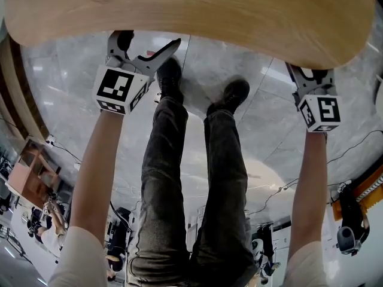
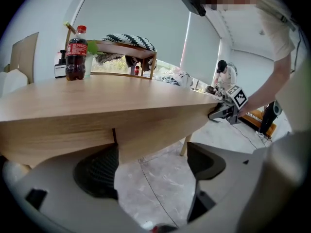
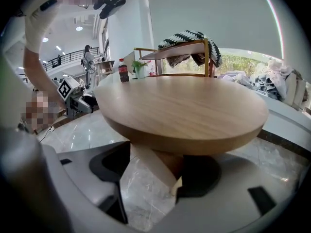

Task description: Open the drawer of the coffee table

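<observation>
Glossy grey marble floor [image 1: 72,82], bright window [image 3: 238,59] beyond.

A rounded wooden coffee table [image 3: 184,110] stands on the grey marble floor [image 2: 160,183]. Near its far edge a cola bottle [image 2: 76,55] stands upright, with a small dark bottle [image 2: 60,68] just beside it.

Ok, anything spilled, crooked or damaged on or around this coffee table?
Nothing stands out: the cola bottle stands upright on the coffee table, and the wooden top shows no spill or damage.
</observation>
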### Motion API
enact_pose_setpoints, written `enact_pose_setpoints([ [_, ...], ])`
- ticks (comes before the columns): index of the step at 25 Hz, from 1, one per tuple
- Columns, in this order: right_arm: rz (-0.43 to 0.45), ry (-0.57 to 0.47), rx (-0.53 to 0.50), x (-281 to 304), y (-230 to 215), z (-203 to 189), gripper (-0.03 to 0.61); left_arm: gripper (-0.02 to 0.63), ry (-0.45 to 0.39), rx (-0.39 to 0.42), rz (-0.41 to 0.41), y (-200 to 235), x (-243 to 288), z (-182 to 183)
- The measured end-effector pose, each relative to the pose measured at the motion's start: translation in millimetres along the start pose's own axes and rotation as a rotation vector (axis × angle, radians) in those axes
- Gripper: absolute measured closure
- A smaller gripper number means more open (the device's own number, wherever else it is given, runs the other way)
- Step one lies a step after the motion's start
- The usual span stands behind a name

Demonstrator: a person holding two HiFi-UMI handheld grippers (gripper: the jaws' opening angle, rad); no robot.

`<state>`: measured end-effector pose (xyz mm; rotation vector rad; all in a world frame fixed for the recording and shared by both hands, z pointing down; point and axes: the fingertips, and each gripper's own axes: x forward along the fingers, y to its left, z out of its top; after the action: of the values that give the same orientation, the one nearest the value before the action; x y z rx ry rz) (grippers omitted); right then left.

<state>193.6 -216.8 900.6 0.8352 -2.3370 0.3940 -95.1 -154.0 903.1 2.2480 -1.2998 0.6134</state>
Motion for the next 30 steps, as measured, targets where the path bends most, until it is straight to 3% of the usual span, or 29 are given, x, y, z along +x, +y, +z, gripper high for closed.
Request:
enact_pose_setpoints([
  [30,0.014,0.058,0.051,-33,53,-39,0.256,0.178,0.077,-0.043,0.007,-36,-44,-43],
])
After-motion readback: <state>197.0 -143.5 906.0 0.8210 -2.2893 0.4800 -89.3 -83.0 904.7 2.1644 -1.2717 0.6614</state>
